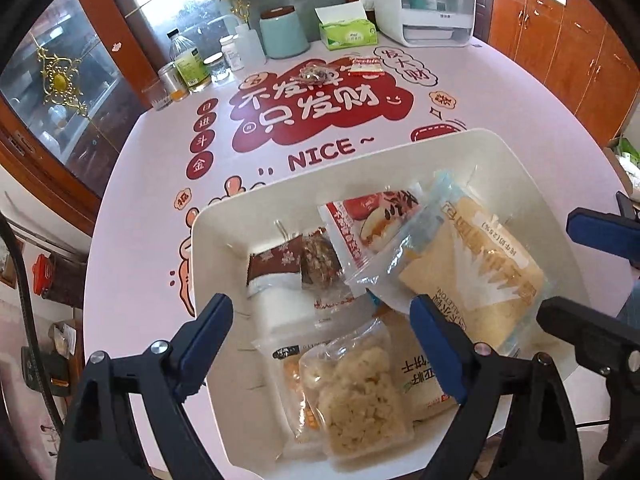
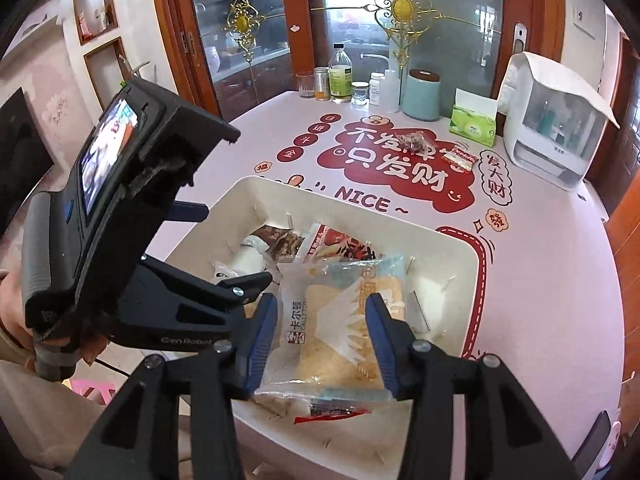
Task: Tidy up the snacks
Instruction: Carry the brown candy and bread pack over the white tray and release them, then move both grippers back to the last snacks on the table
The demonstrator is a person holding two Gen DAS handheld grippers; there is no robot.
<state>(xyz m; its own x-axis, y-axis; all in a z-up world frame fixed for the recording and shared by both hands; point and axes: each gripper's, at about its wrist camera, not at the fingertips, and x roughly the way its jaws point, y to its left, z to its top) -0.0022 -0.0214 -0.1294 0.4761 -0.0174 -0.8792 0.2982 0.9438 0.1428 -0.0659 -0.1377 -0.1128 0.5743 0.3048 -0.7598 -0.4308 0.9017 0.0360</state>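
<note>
Left wrist view. The white bin (image 1: 224, 232) stands on the printed table (image 1: 132, 208) and already holds most of the snacks: a brown-wrapped cake (image 1: 276, 266), a red apple-print packet (image 1: 368, 220), a puffed rice bar (image 1: 360, 400) and a large bread packet (image 1: 472, 264) lying tilted over the others. The left gripper (image 1: 320, 344) hangs above the bin with its tongs spread wide and nothing between them. Two items remain outside, well apart from the bin near the table's far side: a small clear bag of dark pieces (image 1: 316, 74) and a red-and-white sachet (image 1: 365, 66). Judged from this, the task is mostly done, with those two left to collect.

Right wrist view. The right gripper (image 2: 322, 340) is over the bin's near end, its tongs parted on either side of the bread packet (image 2: 336, 344); the pads do not appear to press the wrapper (so the packet looks released, resting in the bin). This view alone shows the left gripper's body with its small screen, a thin red-edged wrapper (image 2: 332, 414) under the bread packet, and the bin's bare right end. The rice bar, clear in the left view, is hidden here.
</note>
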